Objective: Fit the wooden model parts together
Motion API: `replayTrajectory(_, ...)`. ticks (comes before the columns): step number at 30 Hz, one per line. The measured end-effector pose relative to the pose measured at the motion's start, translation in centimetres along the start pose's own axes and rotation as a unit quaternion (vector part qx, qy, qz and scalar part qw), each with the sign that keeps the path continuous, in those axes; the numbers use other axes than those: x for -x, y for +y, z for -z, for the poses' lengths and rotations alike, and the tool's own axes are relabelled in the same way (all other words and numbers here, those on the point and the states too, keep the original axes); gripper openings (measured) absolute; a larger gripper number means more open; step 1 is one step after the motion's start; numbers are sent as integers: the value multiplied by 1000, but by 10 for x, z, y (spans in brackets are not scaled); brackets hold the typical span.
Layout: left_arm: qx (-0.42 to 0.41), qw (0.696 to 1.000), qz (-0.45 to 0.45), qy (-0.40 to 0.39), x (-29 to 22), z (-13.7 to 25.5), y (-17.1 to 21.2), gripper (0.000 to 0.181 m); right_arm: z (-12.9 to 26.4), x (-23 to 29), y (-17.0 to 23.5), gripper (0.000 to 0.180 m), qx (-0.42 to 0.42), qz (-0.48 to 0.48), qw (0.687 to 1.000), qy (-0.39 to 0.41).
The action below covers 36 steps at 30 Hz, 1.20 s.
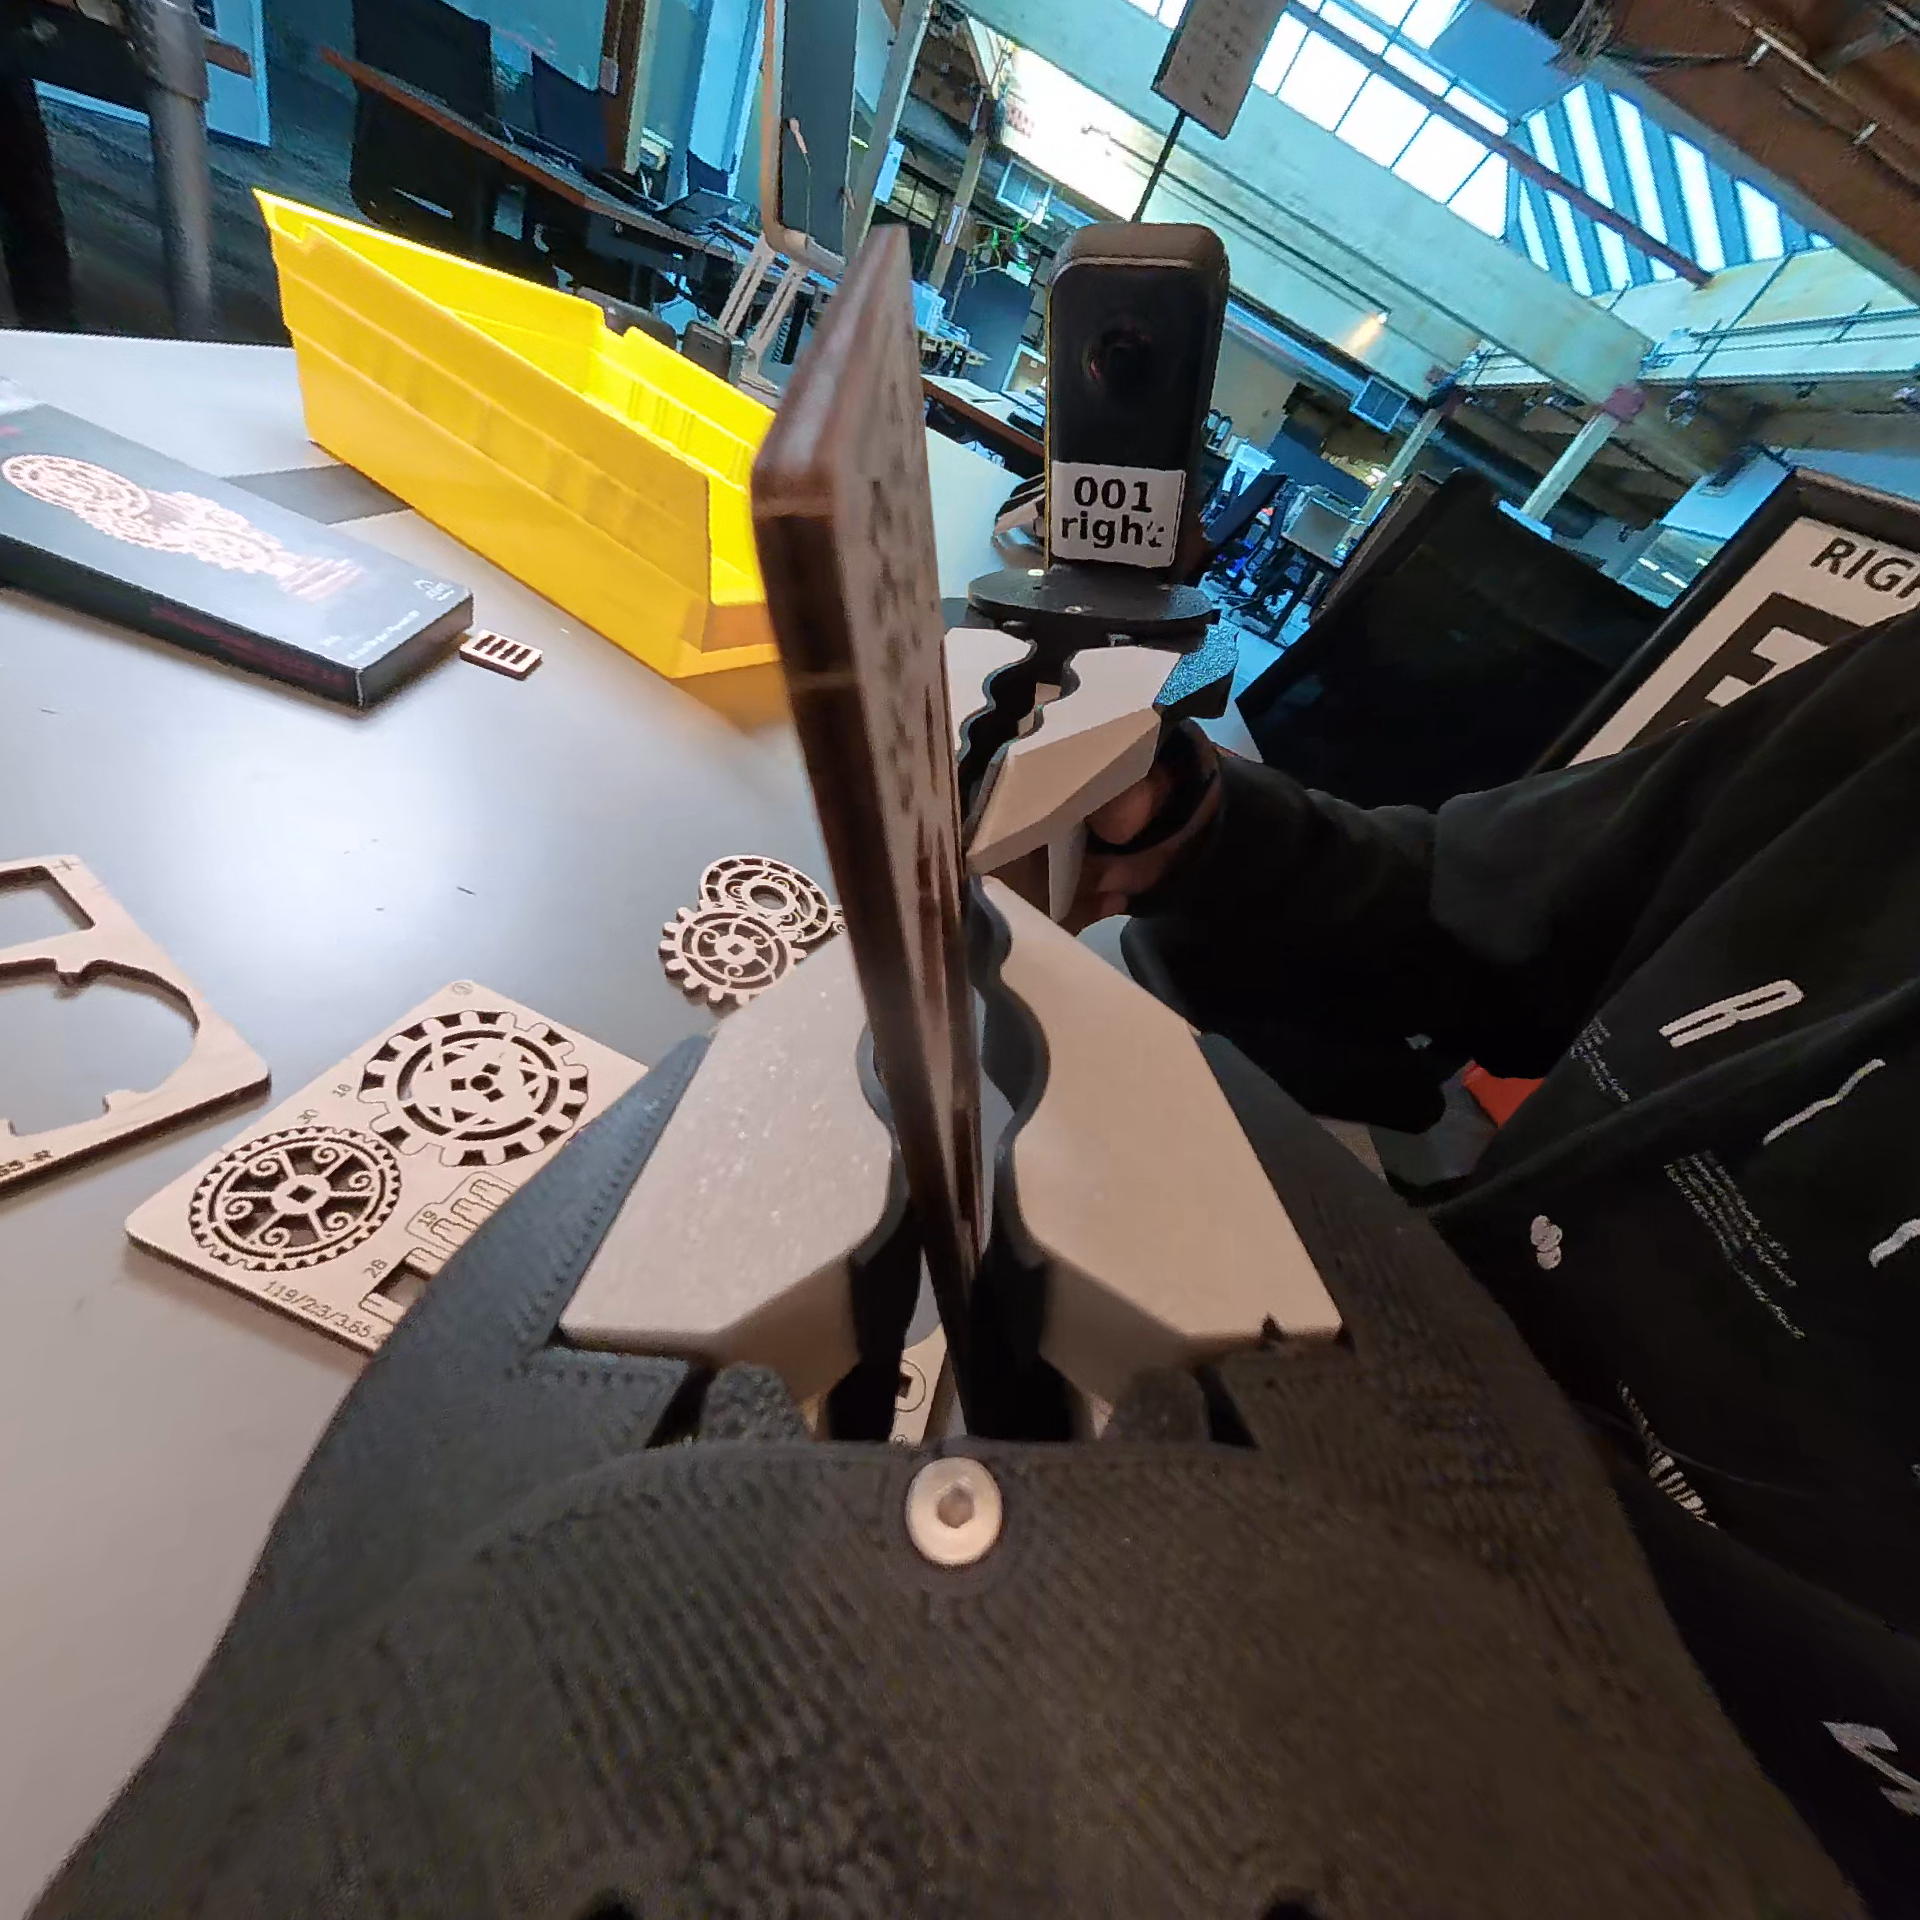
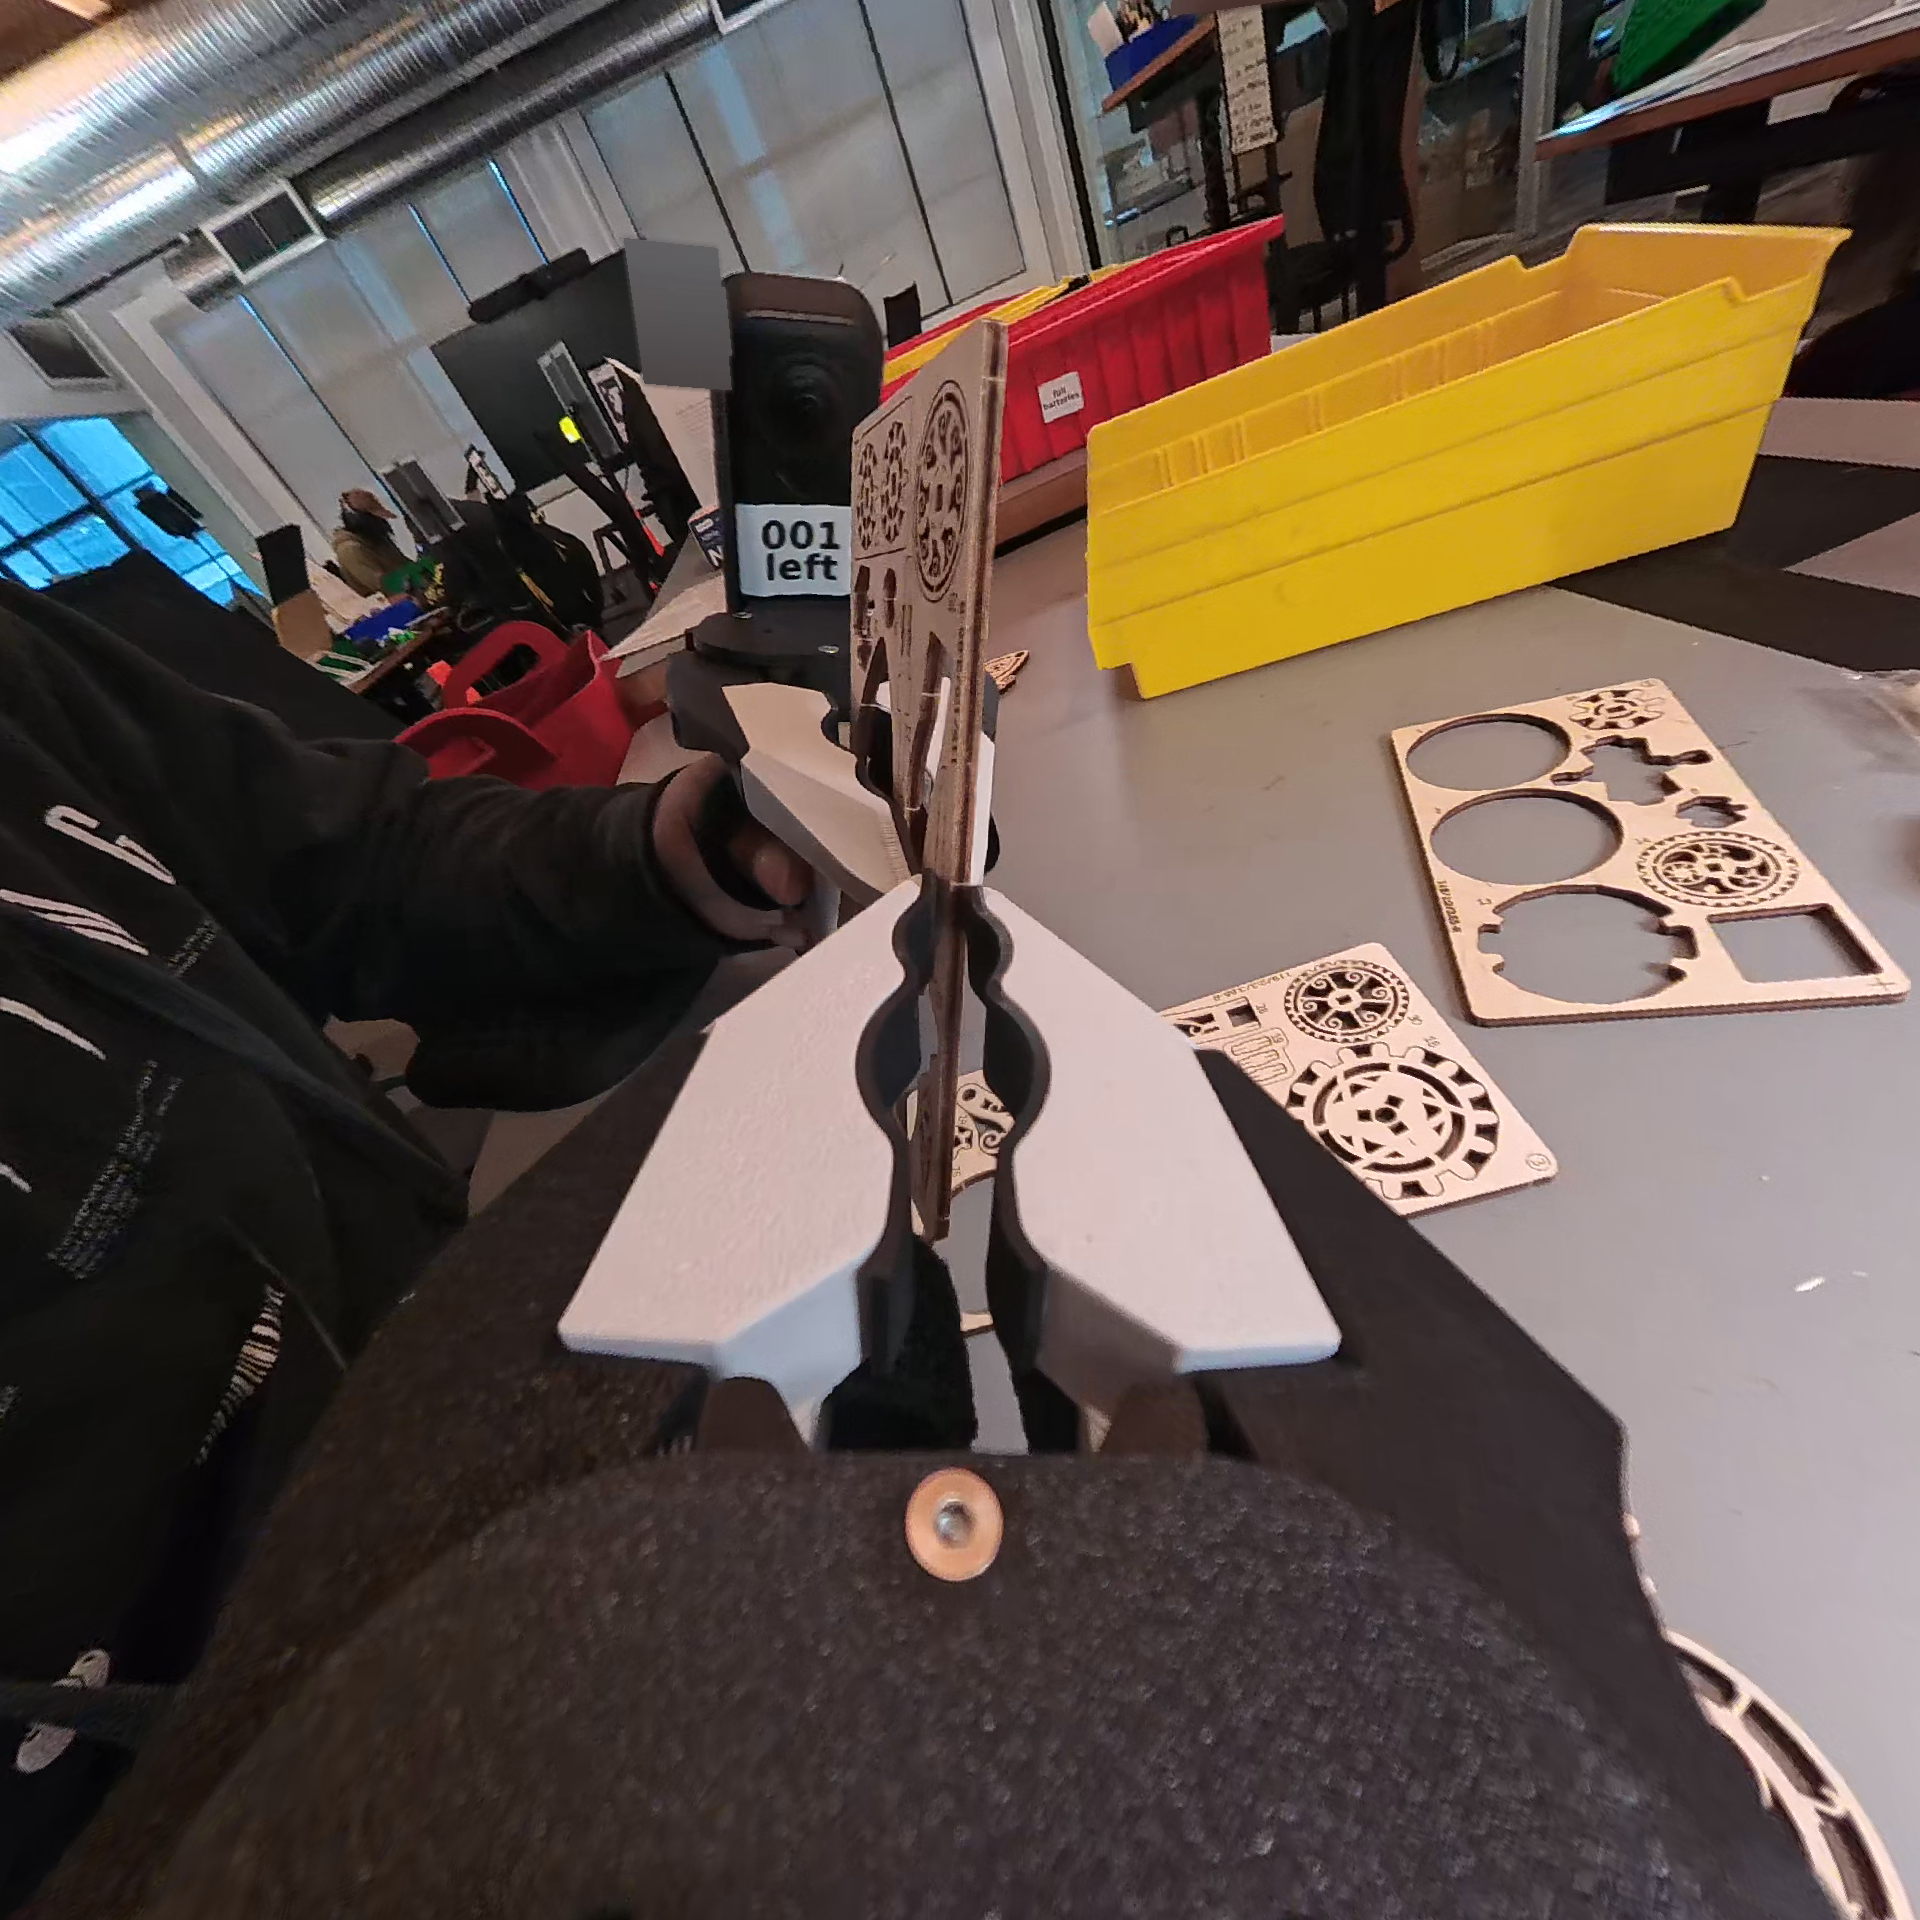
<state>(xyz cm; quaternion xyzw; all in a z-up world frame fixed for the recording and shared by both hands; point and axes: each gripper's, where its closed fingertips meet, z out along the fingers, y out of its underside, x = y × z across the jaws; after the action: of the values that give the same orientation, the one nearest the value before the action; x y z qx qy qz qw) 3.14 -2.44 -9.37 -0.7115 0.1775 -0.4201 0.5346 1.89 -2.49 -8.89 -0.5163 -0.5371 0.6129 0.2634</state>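
A thin wooden sheet of laser-cut gear parts (image 1: 862, 540) stands upright, edge-on in the left wrist view. My left gripper (image 1: 925, 966) is shut on its near lower edge. In the right wrist view the same sheet (image 2: 935, 499) shows its patterned face, and my right gripper (image 2: 948, 894) is shut on its other edge. Each gripper shows in the other's view, the right one (image 1: 982, 821) and the left one (image 2: 914, 800), both closed on the sheet, which is held above the grey table (image 1: 312, 831).
A wooden sheet with two gears (image 1: 384, 1164) (image 2: 1361, 1081) and a mostly punched-out frame (image 1: 94, 1029) (image 2: 1642, 862) lie flat. Two loose gears (image 1: 748, 925) lie under the held sheet. A yellow bin (image 1: 520, 416) (image 2: 1455, 457) and a black box (image 1: 208, 561) stand behind. The tips of both grippers are at nearly the same place.
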Motion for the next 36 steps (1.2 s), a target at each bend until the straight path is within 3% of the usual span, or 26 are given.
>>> replayTrajectory(16, -8, 999, -22, -32, 5, -1, 1, 2, -1, -6, 2, 3, 1, 14, 999, 35)
replayTrajectory(36, -5, 999, 29, -15, 6, -8, 9, 2, 5, -7, 10, 3, 23, -34, 999, -13)
